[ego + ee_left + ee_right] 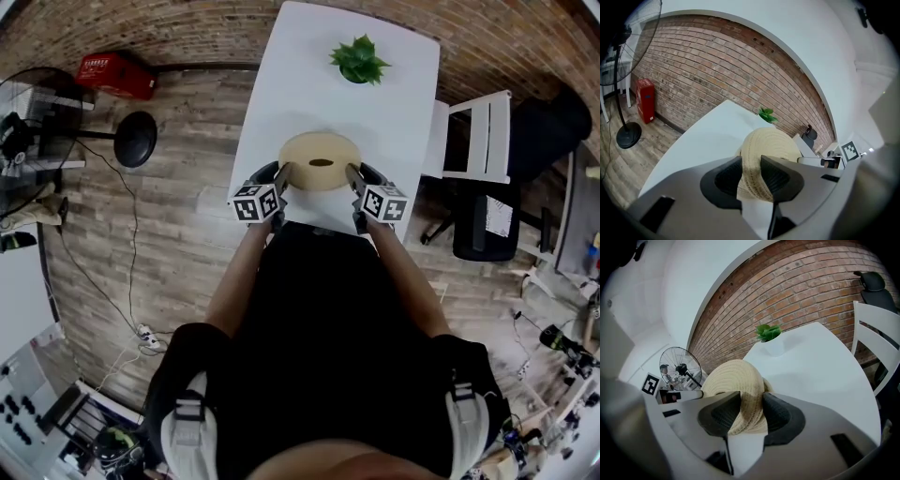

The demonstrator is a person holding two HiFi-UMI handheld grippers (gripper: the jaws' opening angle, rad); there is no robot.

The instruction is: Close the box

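**Two hand-held grippers clamped on a woven box**

A person's bare forearms (236, 277) reach forward and angle in toward a round, straw-coloured woven box (320, 148) on a white table (309, 66). The left gripper (284, 174) meets the box's left edge and the right gripper (353, 174) meets its right edge.

In the left gripper view, the left gripper (751, 164) has its dark fingers (776, 178) clenched on the rim of the box (771, 140). In the right gripper view, the right gripper (751, 401) has its fingers (778, 416) clenched on the rim of the box (733, 376) too.

Each gripper carries a cube (255, 203) printed with black-and-white square markers. A small potted plant (357, 59) stands beyond the box.
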